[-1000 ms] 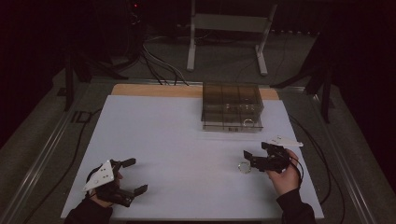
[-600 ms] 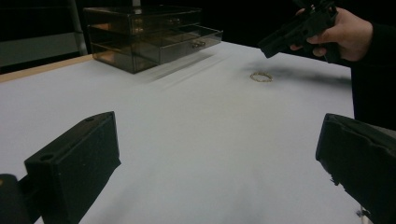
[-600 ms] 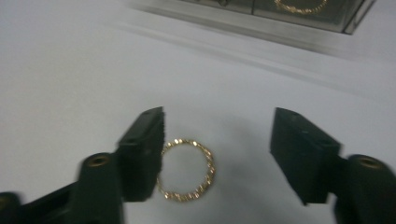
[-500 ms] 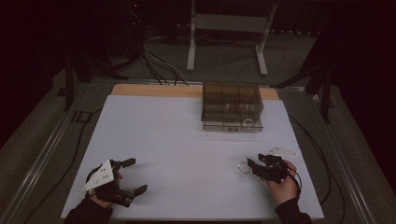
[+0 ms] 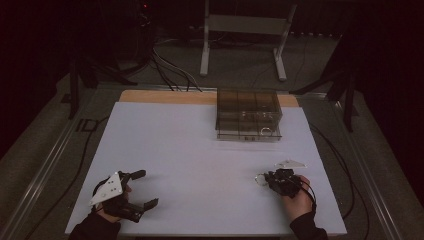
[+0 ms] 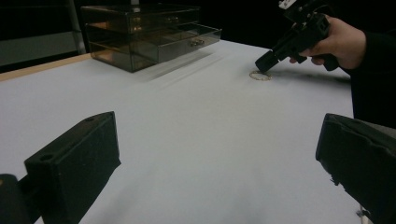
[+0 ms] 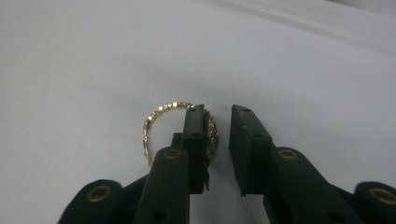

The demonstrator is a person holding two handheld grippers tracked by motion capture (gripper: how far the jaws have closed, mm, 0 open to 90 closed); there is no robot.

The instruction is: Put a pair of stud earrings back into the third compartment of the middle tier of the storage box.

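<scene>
A thin gold bracelet (image 7: pixel 159 112) lies flat on the white table top (image 5: pixel 190 150), at the right front in the high view (image 5: pixel 260 178). My right gripper (image 7: pixel 218 114) is tilted down onto it, with one jaw inside the ring and the other outside. The bracelet's rim sits between the jaws beside the inner one, and a gap still shows. These jaws have just been closing. In the left gripper view the right gripper (image 6: pixel 264 65) touches down at the bracelet (image 6: pixel 260 75). My left gripper (image 5: pixel 148 188) rests at the left front, wide open and holding nothing.
A smoky clear drawer box (image 5: pixel 248 112) stands at the back of the table, right of centre. Its lower drawer (image 6: pixel 187 39) is pulled out a little. Cables and a metal stand (image 5: pixel 240 30) lie on the floor beyond the table's far edge.
My right gripper has sunk to the table and its jaws have narrowed around the bracelet's rim. The left gripper has not moved.
</scene>
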